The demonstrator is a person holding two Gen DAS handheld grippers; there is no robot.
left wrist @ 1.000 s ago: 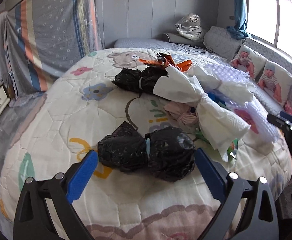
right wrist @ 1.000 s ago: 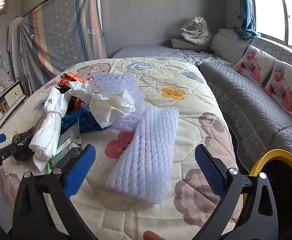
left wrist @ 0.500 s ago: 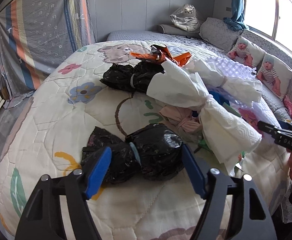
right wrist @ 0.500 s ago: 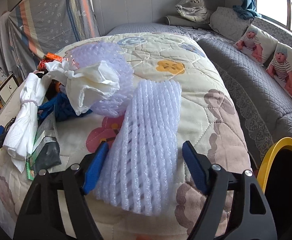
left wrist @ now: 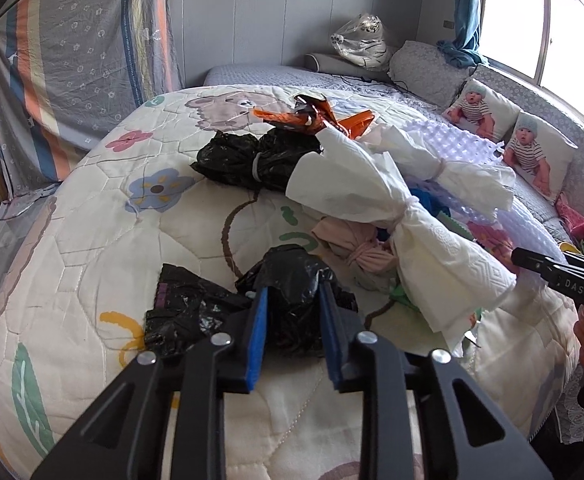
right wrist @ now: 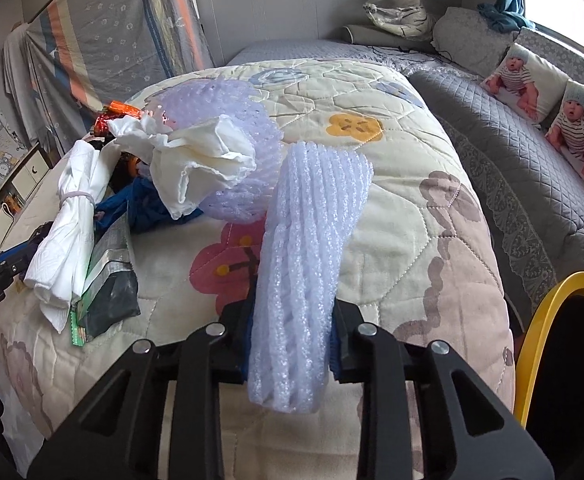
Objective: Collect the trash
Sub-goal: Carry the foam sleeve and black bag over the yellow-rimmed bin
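Observation:
A knotted black plastic bag [left wrist: 292,304] lies on the quilted bed near its front edge. My left gripper [left wrist: 294,324] is closing on it, and its blue pads squeeze the bag's right lobe. A white foam net sleeve [right wrist: 308,264] lies on the quilt in the right wrist view. The jaws of my right gripper [right wrist: 292,344] are closing on it and pinch its near end narrow. The other trash forms a heap: a second black bag [left wrist: 251,160], tied white paper bundles [left wrist: 372,192], an orange wrapper [left wrist: 308,116], bubble wrap [right wrist: 219,120].
A yellow-rimmed bin [right wrist: 564,352] stands beside the bed at the lower right of the right wrist view. A grey sofa with baby-print cushions [left wrist: 532,152] runs under the window. A striped sheet [left wrist: 71,60] hangs at the left. The right gripper's arm [left wrist: 564,276] shows at the edge.
Both grippers came down onto the bed and went from wide open to pinched, the left on the near black bag and the right on the foam net sleeve, which bunched up.

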